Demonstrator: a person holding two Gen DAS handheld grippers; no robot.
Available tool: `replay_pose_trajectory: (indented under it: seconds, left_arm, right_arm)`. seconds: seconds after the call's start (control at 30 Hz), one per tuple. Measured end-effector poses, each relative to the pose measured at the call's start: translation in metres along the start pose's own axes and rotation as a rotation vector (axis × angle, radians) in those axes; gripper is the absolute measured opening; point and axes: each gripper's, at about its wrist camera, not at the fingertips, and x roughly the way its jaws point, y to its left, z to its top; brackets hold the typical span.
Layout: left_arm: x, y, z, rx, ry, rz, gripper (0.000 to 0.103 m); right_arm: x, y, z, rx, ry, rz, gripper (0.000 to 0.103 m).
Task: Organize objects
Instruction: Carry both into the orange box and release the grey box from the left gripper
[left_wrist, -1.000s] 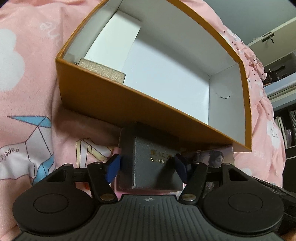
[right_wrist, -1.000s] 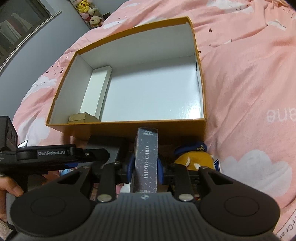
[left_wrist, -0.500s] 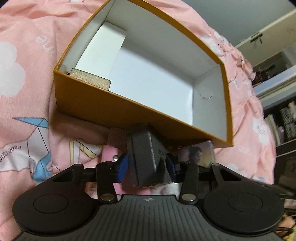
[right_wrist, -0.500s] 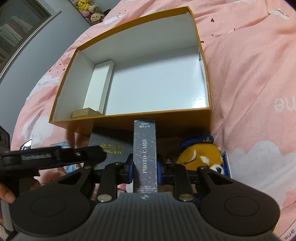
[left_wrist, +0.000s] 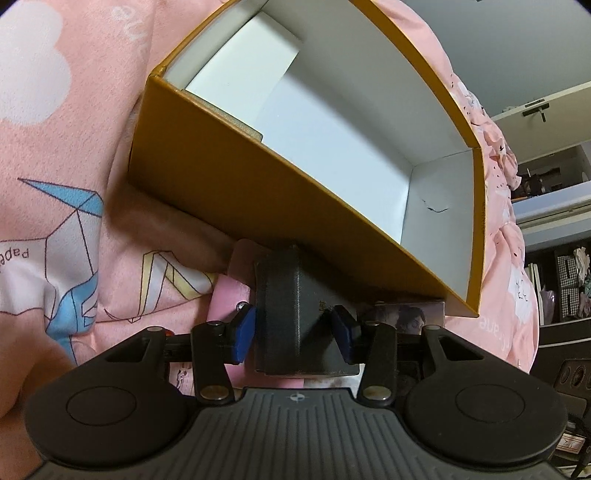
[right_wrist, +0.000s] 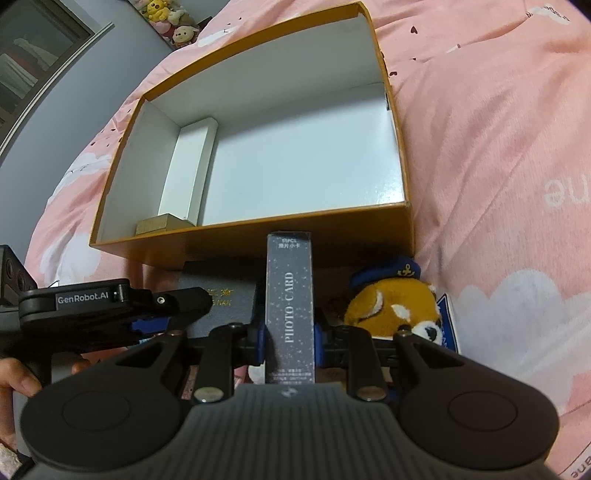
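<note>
An open orange box (left_wrist: 258, 192) with a white inside lies on the pink bedspread; it also shows in the right wrist view (right_wrist: 295, 236). My left gripper (left_wrist: 295, 328) is shut on a dark grey box (left_wrist: 291, 306) with gold lettering, just in front of the orange box's near wall. It shows from the side in the right wrist view (right_wrist: 166, 317). My right gripper (right_wrist: 290, 347) is shut on a narrow dark "PHOTO CARD" box (right_wrist: 290, 295), held on edge before the same wall. Inside the orange box lie a white box (right_wrist: 188, 170) and a small tan box (right_wrist: 162, 223).
A plush red panda (right_wrist: 391, 302) with a blue cap lies right of the card box. A photo card (left_wrist: 406, 314) and a pink item (left_wrist: 229, 299) lie by the grey box. Shelves (left_wrist: 554, 288) stand past the bed edge. Plush toys (right_wrist: 166, 18) sit far back.
My left gripper has closed on the dark grey box and tilted it up on edge. My right gripper has drawn a little nearer the orange box, still holding the card box.
</note>
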Motion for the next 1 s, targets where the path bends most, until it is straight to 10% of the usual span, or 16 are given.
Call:
replay_pose_trajectory:
  seconds: [1.0]
  left_arm:
    - [-0.094, -0.092, -0.015, 0.394, -0.348, -0.076, 0.043]
  right_arm:
    - [-0.081, 0.047, 0.037, -0.178, -0.22, 0.019, 0.025]
